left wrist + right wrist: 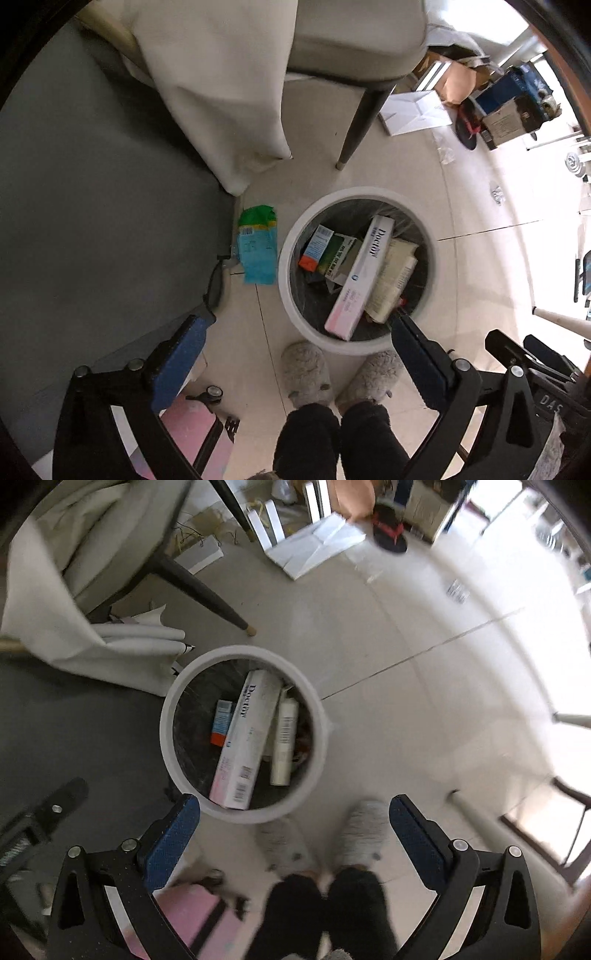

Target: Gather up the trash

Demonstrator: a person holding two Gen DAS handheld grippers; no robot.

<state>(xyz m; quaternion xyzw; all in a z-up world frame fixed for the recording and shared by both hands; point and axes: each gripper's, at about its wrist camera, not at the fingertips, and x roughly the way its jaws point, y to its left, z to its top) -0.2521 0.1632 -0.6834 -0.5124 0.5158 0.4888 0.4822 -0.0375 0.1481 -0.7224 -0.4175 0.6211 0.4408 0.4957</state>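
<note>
A round white trash bin (286,266) (168,746) with a dark liner stands on the pale tiled floor. Inside lie a long white and pink box (364,271) (245,746), a blue and orange carton (316,247) (221,722), a green box (338,258) and a cream package (391,280) (283,746). A green and blue wrapper (257,245) lies on the floor left of the bin. My left gripper (301,323) hangs open over the bin's near rim, nothing between its blue pads. My right gripper (294,805) is also open and empty above the near rim.
A person's grey slippers (306,373) (360,830) and dark trouser legs stand just below the bin. A chair leg (360,122) (201,587) and a draped cream cloth (221,92) are behind it. White paper bags (314,546), boxes and a black and red sandal (388,533) lie further back. A pink suitcase (192,428) sits lower left.
</note>
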